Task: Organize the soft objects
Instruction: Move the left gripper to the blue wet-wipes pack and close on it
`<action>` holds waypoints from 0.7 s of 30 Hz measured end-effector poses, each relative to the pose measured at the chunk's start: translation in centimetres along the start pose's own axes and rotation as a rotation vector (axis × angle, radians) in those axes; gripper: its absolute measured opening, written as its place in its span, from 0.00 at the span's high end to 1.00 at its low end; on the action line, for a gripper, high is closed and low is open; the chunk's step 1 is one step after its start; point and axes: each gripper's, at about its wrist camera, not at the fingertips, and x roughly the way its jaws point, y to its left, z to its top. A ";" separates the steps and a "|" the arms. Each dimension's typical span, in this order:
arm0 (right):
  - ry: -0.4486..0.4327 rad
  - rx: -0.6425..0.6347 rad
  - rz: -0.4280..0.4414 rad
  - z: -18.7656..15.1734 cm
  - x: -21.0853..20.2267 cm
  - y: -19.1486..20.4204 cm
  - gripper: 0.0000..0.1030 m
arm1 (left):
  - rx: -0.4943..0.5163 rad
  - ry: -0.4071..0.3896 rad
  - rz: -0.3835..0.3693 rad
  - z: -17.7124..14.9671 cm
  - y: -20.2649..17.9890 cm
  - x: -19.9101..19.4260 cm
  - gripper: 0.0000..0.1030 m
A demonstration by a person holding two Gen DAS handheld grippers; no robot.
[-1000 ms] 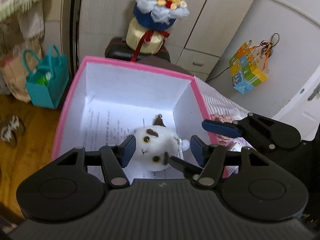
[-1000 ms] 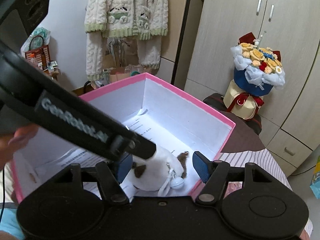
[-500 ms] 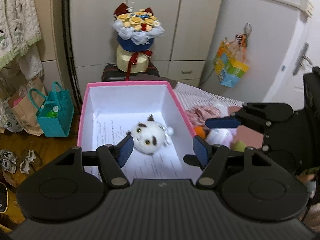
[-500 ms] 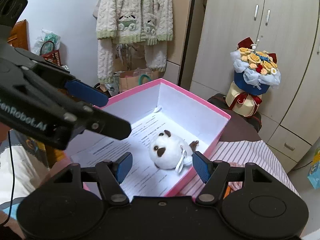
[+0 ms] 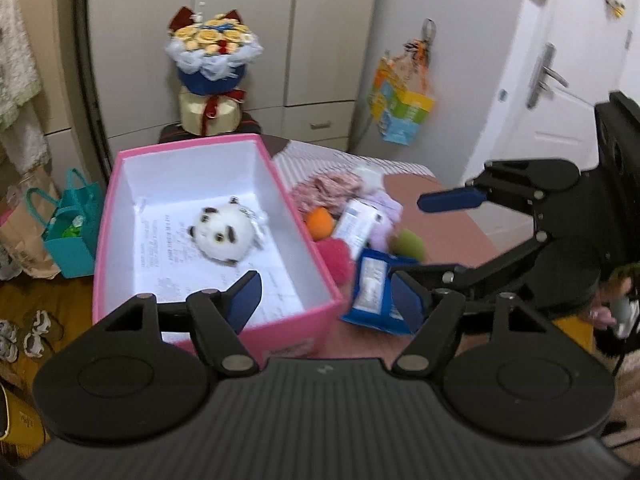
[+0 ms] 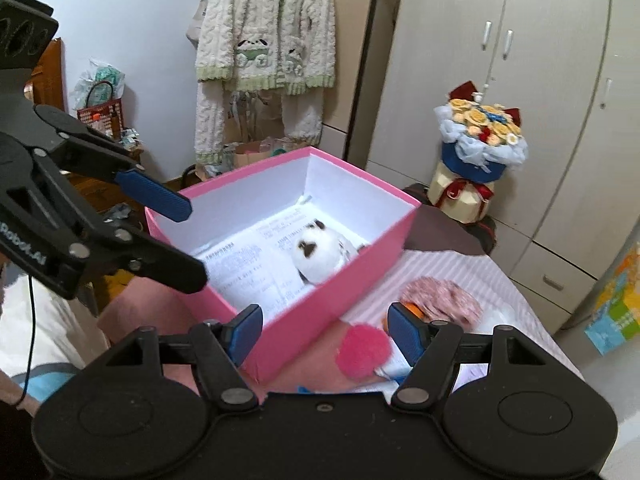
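Note:
A white plush toy (image 5: 224,236) (image 6: 320,256) with brown patches lies loose on printed paper inside the pink box (image 5: 304,240) (image 6: 384,240). My left gripper (image 5: 326,300) (image 6: 180,236) hangs above the box's near corner. Its jaws are opening and nothing is between them. My right gripper (image 6: 326,334) (image 5: 436,236) is over the bed beside the box, jaws also opening and empty. To the right of the box lie a pink pompom (image 5: 336,256) (image 6: 364,350), an orange ball (image 5: 320,222), a green ball (image 5: 408,242), a lilac plush (image 5: 384,216) and a pink knitted piece (image 5: 332,188) (image 6: 444,300).
A blue tissue packet (image 5: 372,288) and a white packet (image 5: 356,224) lie among the soft things. A flower bouquet (image 5: 212,56) stands behind the box, a teal bag (image 5: 72,232) is on the floor at the left, and a knitted cardigan (image 6: 264,48) hangs on the wall.
Both grippers have pulled back and up from the box, leaving the plush toy lying inside it. The left jaws have widened and the left gripper has rolled.

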 end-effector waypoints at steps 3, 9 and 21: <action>0.011 0.008 -0.030 -1.4 -0.8 -0.7 0.26 | 0.029 0.002 -0.037 -1.1 -1.3 0.6 0.28; 0.024 0.048 -0.031 -4.1 -1.5 -2.9 0.26 | -0.007 -0.002 -0.086 -3.0 -3.4 3.3 0.28; -0.028 0.142 0.055 -9.1 1.4 -8.7 0.26 | -0.040 0.046 -0.071 -5.2 -6.7 9.8 0.30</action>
